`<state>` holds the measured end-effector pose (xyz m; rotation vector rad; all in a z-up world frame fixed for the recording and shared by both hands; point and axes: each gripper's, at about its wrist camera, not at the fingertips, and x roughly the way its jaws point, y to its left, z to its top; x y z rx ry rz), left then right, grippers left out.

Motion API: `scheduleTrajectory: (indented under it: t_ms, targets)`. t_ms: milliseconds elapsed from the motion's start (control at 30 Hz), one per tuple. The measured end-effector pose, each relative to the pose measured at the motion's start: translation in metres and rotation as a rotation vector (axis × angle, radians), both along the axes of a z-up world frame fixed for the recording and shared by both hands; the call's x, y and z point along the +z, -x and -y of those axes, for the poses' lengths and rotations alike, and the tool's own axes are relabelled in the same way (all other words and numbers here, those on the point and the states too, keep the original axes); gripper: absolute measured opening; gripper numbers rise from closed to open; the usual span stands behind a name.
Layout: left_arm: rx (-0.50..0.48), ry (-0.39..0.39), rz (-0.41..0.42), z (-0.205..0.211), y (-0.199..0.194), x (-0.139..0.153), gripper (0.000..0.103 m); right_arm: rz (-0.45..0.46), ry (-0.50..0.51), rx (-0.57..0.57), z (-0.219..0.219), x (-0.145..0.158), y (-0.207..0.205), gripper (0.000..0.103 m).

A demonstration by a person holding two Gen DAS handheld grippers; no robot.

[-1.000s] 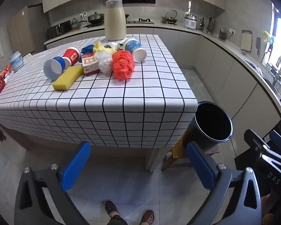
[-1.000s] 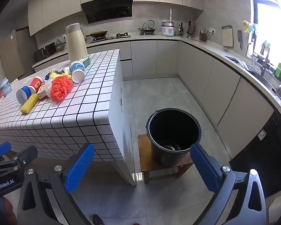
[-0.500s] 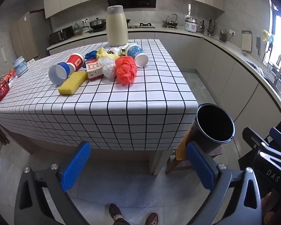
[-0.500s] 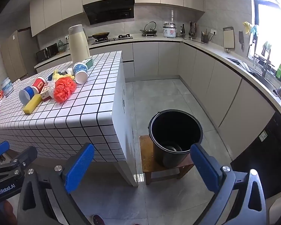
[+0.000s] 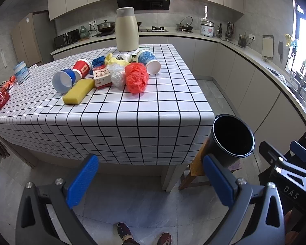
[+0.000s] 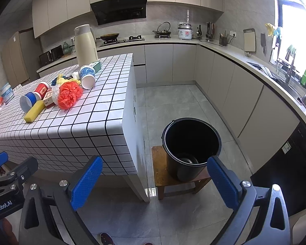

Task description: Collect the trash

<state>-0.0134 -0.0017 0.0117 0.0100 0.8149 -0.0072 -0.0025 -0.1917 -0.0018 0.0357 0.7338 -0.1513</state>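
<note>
A heap of trash lies on the checked table (image 5: 132, 110): a red plastic bag (image 5: 136, 78), a clear bag (image 5: 117, 75), a yellow sponge (image 5: 78, 91), a blue cup (image 5: 63, 80), a red cup (image 5: 82, 67), a blue-patterned cup (image 5: 149, 60) and a small carton (image 5: 101, 76). A black bucket (image 6: 190, 145) stands on a wooden stool (image 6: 159, 172) by the table's right corner. My left gripper (image 5: 151, 178) is open, low in front of the table. My right gripper (image 6: 154, 180) is open too, short of the bucket. Both hold nothing.
A tall cream thermos (image 5: 126, 29) stands at the table's far end. A white jar (image 5: 20, 72) and a red item (image 5: 1, 100) sit at its left edge. Kitchen counters (image 6: 244, 59) run along the back and right. Grey tile floor and a person's shoes (image 5: 124, 231) lie below.
Both grippers have risen a little and edged toward the table, so the table and bucket sit slightly lower and nearer in view. Both stay open; nothing on the table has moved.
</note>
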Motion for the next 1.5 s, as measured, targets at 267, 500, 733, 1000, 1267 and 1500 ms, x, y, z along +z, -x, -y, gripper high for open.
scheduleTrajectory:
  t_ms: [267, 500, 733, 1000, 1267, 1500]
  targets:
    - [0.008, -0.004, 0.016, 0.0003, 0.0011, 0.0025, 0.103, 0.009, 0.008, 0.007, -0.0011, 0.0028, -0.0004, 0.103]
    - [0.010, -0.005, 0.027, 0.0002, 0.0004, 0.0039, 0.103, 0.014, 0.009, 0.008, -0.0008, 0.0040, -0.0013, 0.103]
    - [0.014, -0.006, 0.029, -0.0015, 0.0007, 0.0046, 0.103, 0.014, 0.007, 0.009, -0.0005, 0.0042, -0.0015, 0.103]
    - [0.017, -0.006, 0.032, -0.0028, 0.0009, 0.0046, 0.103, 0.013, 0.007, 0.014, -0.0030, 0.0046, -0.0008, 0.103]
    - [0.021, -0.011, 0.041, -0.0035, 0.0019, 0.0054, 0.103, 0.016, 0.006, 0.025, -0.0054, 0.0043, -0.0011, 0.103]
    - [0.027, -0.012, 0.037, -0.0051, 0.0011, 0.0044, 0.103, 0.010, 0.004, 0.034, -0.0056, 0.0028, -0.0040, 0.103]
